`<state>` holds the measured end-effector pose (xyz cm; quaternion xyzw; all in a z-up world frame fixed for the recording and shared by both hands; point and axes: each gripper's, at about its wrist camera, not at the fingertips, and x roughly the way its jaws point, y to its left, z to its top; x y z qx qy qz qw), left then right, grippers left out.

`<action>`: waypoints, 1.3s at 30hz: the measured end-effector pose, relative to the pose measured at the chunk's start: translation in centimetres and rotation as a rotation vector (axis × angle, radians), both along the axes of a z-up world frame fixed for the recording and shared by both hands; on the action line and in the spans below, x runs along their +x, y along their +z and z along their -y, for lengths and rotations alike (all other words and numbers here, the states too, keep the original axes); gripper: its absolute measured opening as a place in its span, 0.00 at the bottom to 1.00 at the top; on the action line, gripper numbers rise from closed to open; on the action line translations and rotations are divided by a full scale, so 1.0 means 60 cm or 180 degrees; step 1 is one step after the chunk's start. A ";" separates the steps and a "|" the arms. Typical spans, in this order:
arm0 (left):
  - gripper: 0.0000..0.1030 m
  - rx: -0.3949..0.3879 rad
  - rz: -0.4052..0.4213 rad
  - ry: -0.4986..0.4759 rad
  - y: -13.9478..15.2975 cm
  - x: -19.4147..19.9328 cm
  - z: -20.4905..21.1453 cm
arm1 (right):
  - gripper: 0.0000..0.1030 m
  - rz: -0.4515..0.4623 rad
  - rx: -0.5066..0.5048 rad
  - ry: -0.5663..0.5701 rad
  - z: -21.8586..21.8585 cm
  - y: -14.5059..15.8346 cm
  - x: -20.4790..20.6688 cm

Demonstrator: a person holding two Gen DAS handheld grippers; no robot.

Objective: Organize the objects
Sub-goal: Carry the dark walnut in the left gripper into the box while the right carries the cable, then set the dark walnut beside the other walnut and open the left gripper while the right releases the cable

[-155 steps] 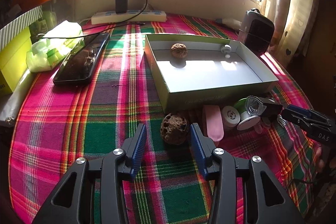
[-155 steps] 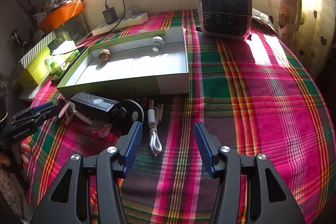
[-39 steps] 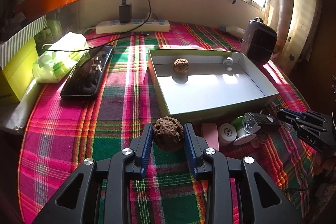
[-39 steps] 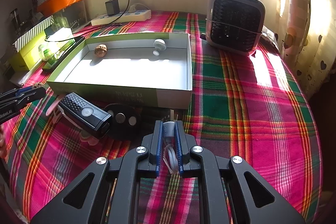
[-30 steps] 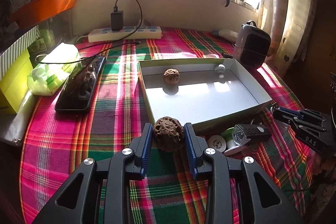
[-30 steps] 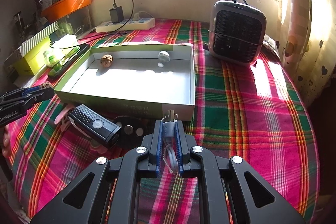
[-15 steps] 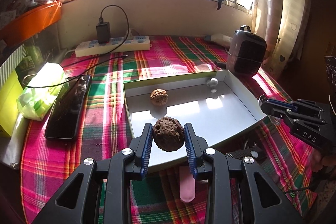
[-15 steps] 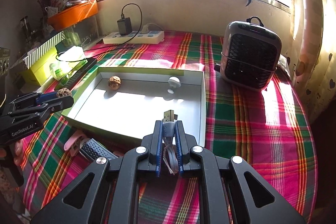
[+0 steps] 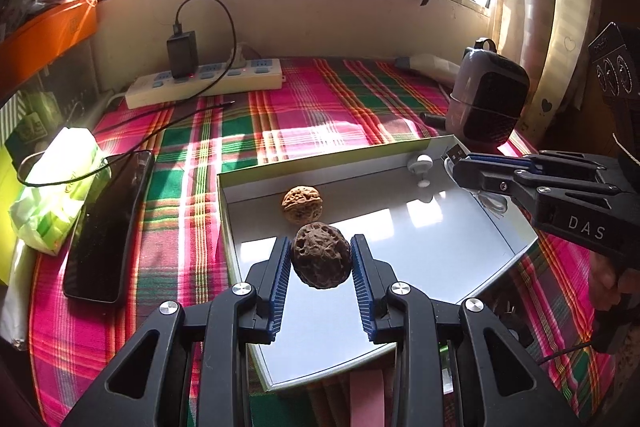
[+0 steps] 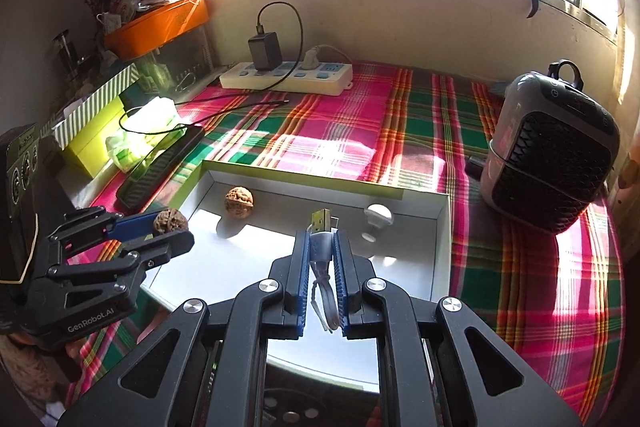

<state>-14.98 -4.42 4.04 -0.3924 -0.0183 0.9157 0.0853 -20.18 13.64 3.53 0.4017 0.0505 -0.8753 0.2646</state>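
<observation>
The tray [image 9: 228,211] sits toward the near edge of the plaid-covered surface [image 9: 320,99], and two things already lie in it along its far wall: a pale walnut [image 9: 302,204] near the far-left corner and a small white knob [image 9: 423,160] nearer the far-right corner. Two more are on their way in. The left hand-held gripper [image 9: 320,263] is clamped on a dark walnut [image 9: 321,255], held in the air over the left part of the tray, just short of the pale one. The right hand-held gripper [image 10: 322,259] is clamped on a white USB cable [image 10: 321,247], its metal plug sticking up past the fingertips and the cord looping down between the fingers, above the right part of the tray. Neither item has been set down yet, so the job looks roughly midway: both loads need lowering and releasing. More remains outside: a pink item [image 9: 366,399] shows by the tray's near edge, and some dark round thing under the right gripper is too hidden to name. The phone [image 9: 108,223] and power strip [image 9: 204,83] lie well apart from the tray; whether they belong to the tidying I cannot tell.
</observation>
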 end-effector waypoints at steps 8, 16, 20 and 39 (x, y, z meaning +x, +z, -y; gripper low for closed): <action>0.27 -0.0050 0.0109 0.0032 -0.018 -0.035 0.004 | 0.12 0.0230 0.0137 0.0105 0.033 -0.033 -0.055; 0.27 -0.0035 0.0164 0.0038 -0.030 -0.047 0.006 | 0.12 0.0318 0.0220 0.0197 0.058 -0.048 -0.079; 0.27 -0.0053 0.0191 0.0044 -0.034 -0.051 0.006 | 0.12 0.0329 0.0256 0.0255 0.070 -0.052 -0.083; 0.28 -0.0171 0.0228 0.0019 -0.042 -0.060 -0.002 | 0.12 0.0396 0.0484 0.0412 0.106 -0.073 -0.095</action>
